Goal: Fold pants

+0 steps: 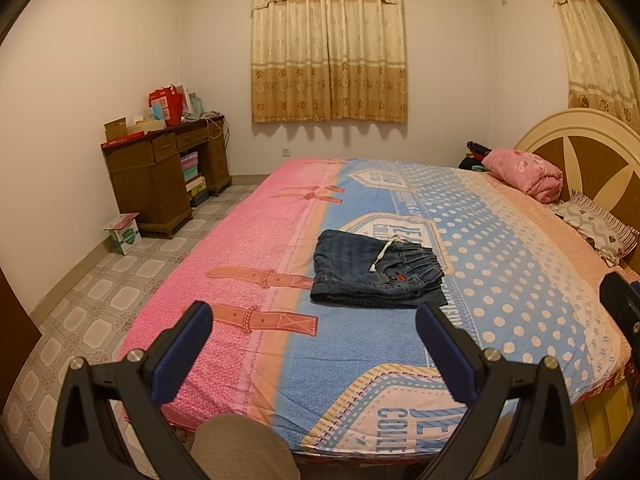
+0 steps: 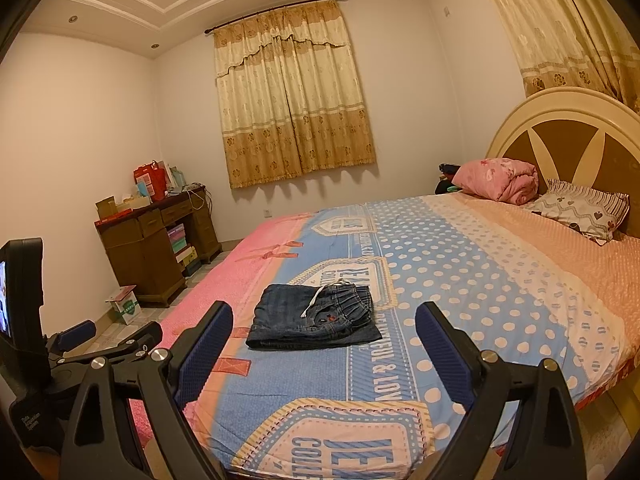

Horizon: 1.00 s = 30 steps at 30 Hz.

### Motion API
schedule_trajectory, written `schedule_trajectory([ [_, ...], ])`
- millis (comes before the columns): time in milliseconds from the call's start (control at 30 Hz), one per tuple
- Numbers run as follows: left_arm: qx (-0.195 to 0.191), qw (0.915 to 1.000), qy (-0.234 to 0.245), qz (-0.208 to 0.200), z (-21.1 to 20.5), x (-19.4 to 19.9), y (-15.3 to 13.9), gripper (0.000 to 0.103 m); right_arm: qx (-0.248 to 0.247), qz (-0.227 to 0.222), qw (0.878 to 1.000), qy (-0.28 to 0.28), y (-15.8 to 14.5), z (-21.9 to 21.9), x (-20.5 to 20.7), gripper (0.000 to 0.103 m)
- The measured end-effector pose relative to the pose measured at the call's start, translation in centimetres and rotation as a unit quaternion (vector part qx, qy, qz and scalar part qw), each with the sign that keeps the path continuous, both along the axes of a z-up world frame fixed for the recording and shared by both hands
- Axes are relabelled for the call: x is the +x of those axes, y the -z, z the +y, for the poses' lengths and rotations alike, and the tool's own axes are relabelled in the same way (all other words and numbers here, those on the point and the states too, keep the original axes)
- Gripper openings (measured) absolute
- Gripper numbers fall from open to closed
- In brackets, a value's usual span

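The dark denim pants (image 1: 376, 270) lay folded into a squat rectangle mid-bed (image 1: 520, 248), gathered elastic waistband toward the headboard, long axis across the mattress. Both grippers (image 1: 314, 330) (image 2: 324, 334) hung back, fingers spread, grasping nothing.

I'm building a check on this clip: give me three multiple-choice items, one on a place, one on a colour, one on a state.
1. Where do the pants lie?
A. on the bed
B. on the floor
C. on the desk

2. What colour is the pants' drawstring?
A. red
B. white
C. black

3. How are the left tongs and right tongs?
A. both shut on the pants
B. one open, one shut
C. both open, holding nothing

Answers:
1 A, the pants rest on the bed cover.
2 B, a white cord lies across the waistband.
3 C, each pair is spread wide, short of the pants.
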<state>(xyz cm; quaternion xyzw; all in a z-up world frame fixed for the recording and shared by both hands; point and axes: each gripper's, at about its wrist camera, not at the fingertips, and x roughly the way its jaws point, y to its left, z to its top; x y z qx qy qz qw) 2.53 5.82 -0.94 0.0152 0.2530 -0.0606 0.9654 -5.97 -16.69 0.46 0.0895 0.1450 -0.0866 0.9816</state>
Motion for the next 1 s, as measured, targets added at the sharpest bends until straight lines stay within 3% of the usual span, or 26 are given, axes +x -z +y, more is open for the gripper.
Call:
schedule_trajectory([
  [333,0.008,1.0,-0.001,-0.002,-0.2,1.2,0.1,0.103,0.006,0.011,1.0,0.008,1.1,-0.5,0.6,0.094],
  [1000,0.018,0.9998,-0.004,-0.004,-1.8,7.8,0.0,0.103,0.024,0.041,0.998,0.029,2.5,-2.8,5.4,0.094],
])
